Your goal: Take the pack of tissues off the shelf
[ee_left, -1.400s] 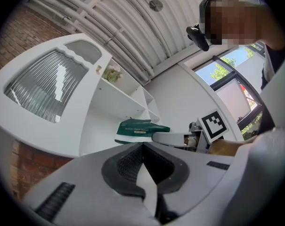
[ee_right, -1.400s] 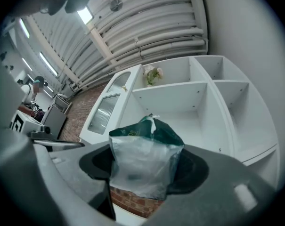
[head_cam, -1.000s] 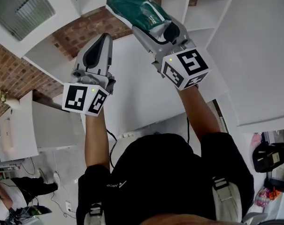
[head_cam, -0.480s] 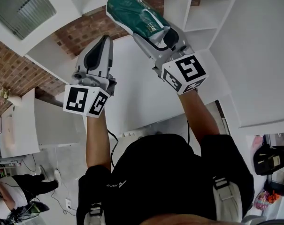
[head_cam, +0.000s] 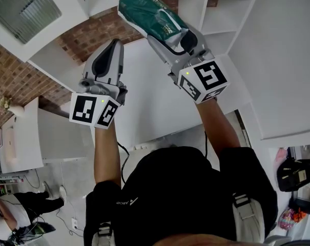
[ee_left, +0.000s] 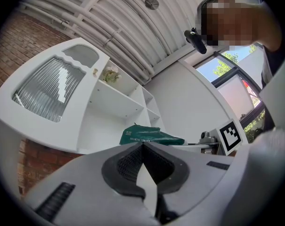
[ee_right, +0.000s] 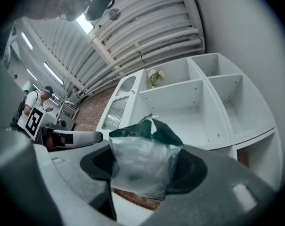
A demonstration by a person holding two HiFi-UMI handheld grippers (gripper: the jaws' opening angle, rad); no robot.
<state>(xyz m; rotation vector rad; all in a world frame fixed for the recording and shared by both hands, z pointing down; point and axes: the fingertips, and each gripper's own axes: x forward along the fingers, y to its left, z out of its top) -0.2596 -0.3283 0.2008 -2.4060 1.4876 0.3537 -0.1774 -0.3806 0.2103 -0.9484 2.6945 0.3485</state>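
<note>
Right gripper (head_cam: 171,36): jaws part-way apart and clamped on the clear end of the pack of tissues (head_cam: 148,10), whose green end sticks out past the fingertips.
Pack of tissues: carried in the right gripper, in front of the white shelf's (ee_right: 180,84) open compartments.
Right arm (head_cam: 219,127): stretched up and forward, gripper aimed at the shelf.
Left gripper (head_cam: 112,46): jaws together, nothing between them.
Left arm (head_cam: 105,152): raised alongside, gripper to the left of the pack, pointing up at the shelf's left part beside the brick wall (head_cam: 90,34).
</note>
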